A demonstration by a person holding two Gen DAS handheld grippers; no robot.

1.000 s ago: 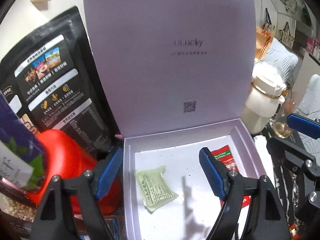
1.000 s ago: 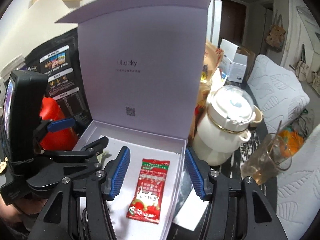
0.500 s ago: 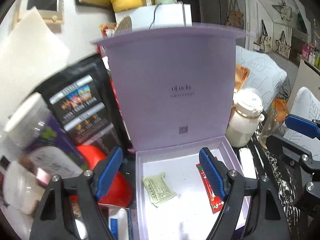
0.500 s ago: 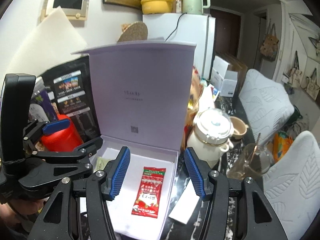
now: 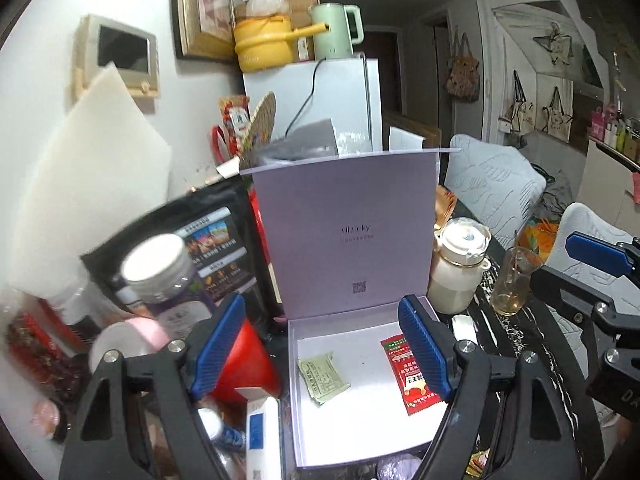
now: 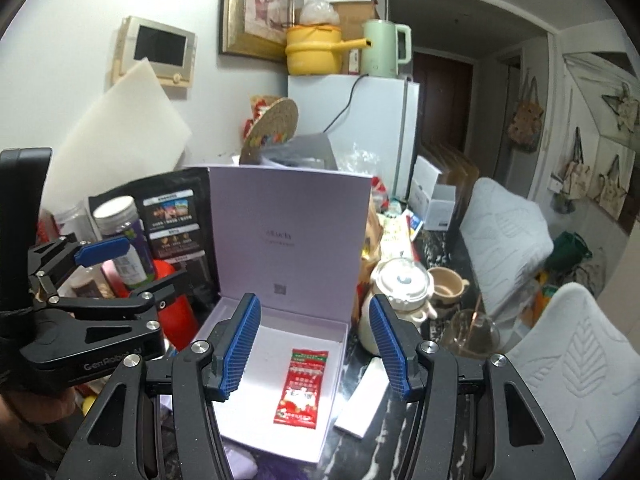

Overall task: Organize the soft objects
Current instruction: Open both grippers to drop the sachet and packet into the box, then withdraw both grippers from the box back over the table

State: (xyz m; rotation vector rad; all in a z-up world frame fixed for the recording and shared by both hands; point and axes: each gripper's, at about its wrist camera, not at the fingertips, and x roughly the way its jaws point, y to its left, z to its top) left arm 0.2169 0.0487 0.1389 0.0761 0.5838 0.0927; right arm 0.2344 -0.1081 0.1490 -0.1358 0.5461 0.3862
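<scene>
Left gripper (image 5: 320, 350) spread, empty, lower centre. Right gripper (image 6: 314, 350) spread, empty, lower centre. Box (image 5: 294, 400) lid upright. Green packet (image 5: 323, 377) inside left, red packet (image 6: 301, 388) inside right, apart.

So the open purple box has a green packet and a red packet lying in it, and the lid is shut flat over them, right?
Not quite: the lid stands upright and open, not shut. The left wrist view shows the purple box with the green packet and the red packet lying apart on its white floor.
</scene>
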